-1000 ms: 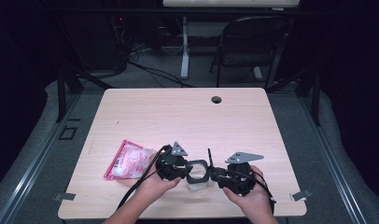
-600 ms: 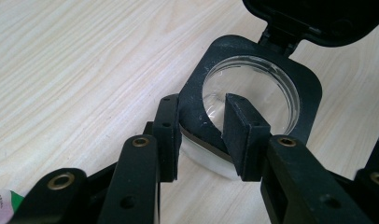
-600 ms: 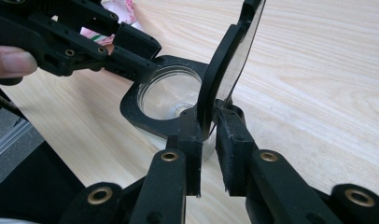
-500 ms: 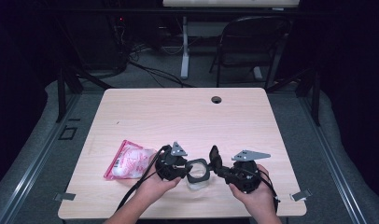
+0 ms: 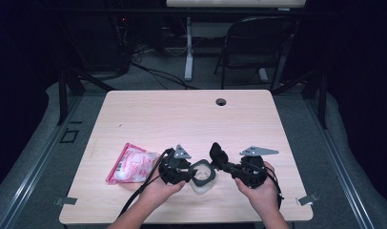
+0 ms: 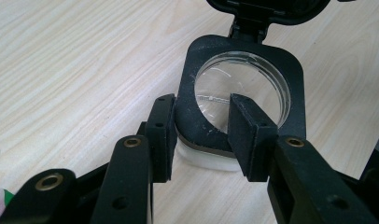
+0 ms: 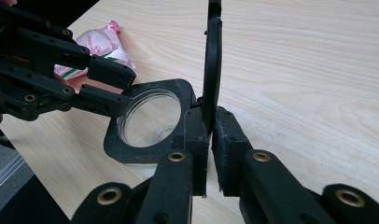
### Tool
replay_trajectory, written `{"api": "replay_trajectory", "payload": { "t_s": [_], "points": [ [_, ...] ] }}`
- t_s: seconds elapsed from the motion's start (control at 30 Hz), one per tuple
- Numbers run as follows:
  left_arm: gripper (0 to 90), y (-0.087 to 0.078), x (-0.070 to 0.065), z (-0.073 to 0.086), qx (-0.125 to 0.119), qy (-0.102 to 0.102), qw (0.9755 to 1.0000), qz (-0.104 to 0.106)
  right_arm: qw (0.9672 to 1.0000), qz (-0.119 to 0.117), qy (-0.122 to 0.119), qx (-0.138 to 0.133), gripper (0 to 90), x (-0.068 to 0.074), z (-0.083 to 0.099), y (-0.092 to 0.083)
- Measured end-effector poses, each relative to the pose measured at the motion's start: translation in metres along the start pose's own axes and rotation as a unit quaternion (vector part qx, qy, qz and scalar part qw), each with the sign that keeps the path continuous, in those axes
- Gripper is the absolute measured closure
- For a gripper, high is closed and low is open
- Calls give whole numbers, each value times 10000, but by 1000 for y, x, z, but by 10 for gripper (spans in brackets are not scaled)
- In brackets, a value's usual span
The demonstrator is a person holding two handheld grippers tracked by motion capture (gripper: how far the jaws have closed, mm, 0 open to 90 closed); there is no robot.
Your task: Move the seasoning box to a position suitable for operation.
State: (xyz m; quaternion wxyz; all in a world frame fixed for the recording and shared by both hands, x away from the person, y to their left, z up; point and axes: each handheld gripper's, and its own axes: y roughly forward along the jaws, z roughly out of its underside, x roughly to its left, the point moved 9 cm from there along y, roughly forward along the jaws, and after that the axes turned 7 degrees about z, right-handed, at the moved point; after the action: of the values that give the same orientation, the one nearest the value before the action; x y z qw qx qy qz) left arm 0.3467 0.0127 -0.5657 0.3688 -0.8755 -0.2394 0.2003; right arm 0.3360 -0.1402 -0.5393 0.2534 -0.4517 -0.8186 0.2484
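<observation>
Down near the table's (image 5: 134, 109) front edge, a clear container (image 5: 202, 175) with a black square rim sits on the wood. The left gripper (image 6: 200, 133) clamps one side of that rim. The right gripper (image 7: 209, 154), its jaws just closing, pinches the raised black lid (image 7: 212, 70). A pink packet (image 5: 132, 162) lies just left.

Pale wooden bench (image 5: 148, 114) with two things near its front edge.

A clear container (image 5: 202, 175) with a black square rim stands on the wood near the front middle, its hinged black lid (image 5: 217, 153) raised upright. A pink and white packet (image 5: 132, 163) lies flat to its left, apart from it. A round cable hole (image 5: 221, 101) sits near the far edge.
</observation>
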Motion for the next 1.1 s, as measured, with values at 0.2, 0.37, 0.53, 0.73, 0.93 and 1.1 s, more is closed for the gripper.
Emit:
{"api": "replay_trajectory", "payload": {
  "t_s": [0.2, 0.37, 0.53, 0.73, 0.93, 1.1],
  "points": [
    [575, -3, 0, 1, 28, -54, 10000, 66, 9997, -30, -20, 234, 774, 1, 4, -3],
    [573, -22, 1, 4, -70, 32, 10000, 38, 9991, -14, -149, 400, 710, 6, 7, -9],
    [594, -56, 9, 12, -361, -4, 9993, 14, 9978, 40, -297, 585, 680, 13, 9, -16],
    [528, -101, 30, 29, -643, -171, 9976, -212, 9972, 2, -482, 575, 667, 25, 8, -24],
    [446, -122, 52, 52, -721, -465, 9954, -436, 9977, -98, -505, 448, 646, 33, 3, -30],
    [378, -116, 60, 70, -581, -570, 9956, -473, 9973, -138, -567, 456, 630, 35, 4, -29]
  ]
}}
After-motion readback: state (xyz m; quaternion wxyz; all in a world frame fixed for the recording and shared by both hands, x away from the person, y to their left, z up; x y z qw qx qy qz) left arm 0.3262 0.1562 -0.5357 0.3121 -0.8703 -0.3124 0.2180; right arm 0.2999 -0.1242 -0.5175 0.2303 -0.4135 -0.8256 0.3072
